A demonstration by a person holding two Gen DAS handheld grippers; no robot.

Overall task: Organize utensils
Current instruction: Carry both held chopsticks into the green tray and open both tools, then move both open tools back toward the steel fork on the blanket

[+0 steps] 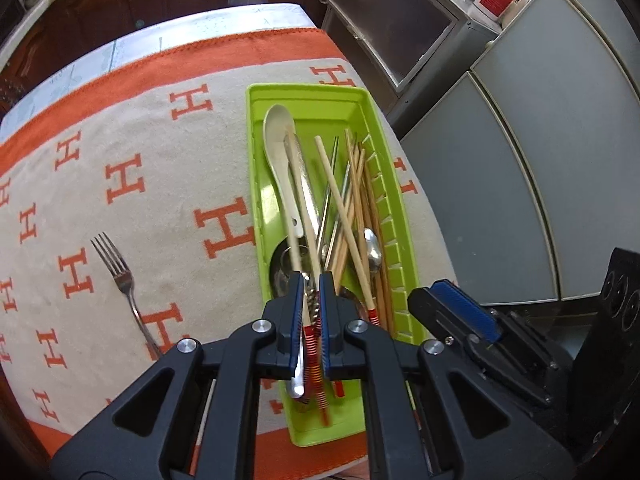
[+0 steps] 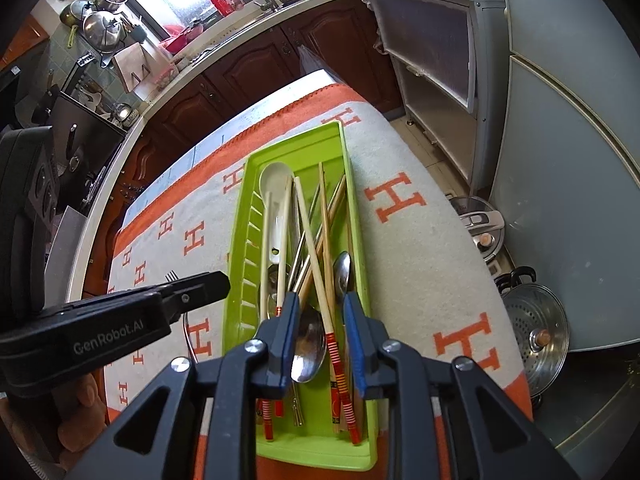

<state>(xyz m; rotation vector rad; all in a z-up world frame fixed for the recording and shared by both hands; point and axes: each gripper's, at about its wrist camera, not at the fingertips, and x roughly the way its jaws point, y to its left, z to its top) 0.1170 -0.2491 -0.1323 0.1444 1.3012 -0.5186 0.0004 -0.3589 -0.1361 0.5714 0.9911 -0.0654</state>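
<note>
A green tray [image 1: 256,152] [image 2: 240,216] lies on the H-patterned cloth and holds a white spoon [image 1: 276,140] [image 2: 272,184], metal spoons [image 2: 308,344], and several chopsticks [image 1: 340,208] [image 2: 326,240]. My left gripper [image 1: 311,284] is over the tray's near end, shut on a red-striped chopstick [image 1: 310,332]. My right gripper [image 2: 320,300] is open above the tray, straddling a metal spoon and a chopstick, holding nothing. It shows at the right of the left wrist view [image 1: 456,308]. A metal fork [image 1: 120,280] lies on the cloth left of the tray.
The cloth-covered table [image 1: 168,184] ends close to the tray's right side. Grey cabinets [image 1: 520,140] stand to the right. Pots [image 2: 536,336] sit on the floor. A kitchen counter [image 2: 224,44] with dishes runs behind.
</note>
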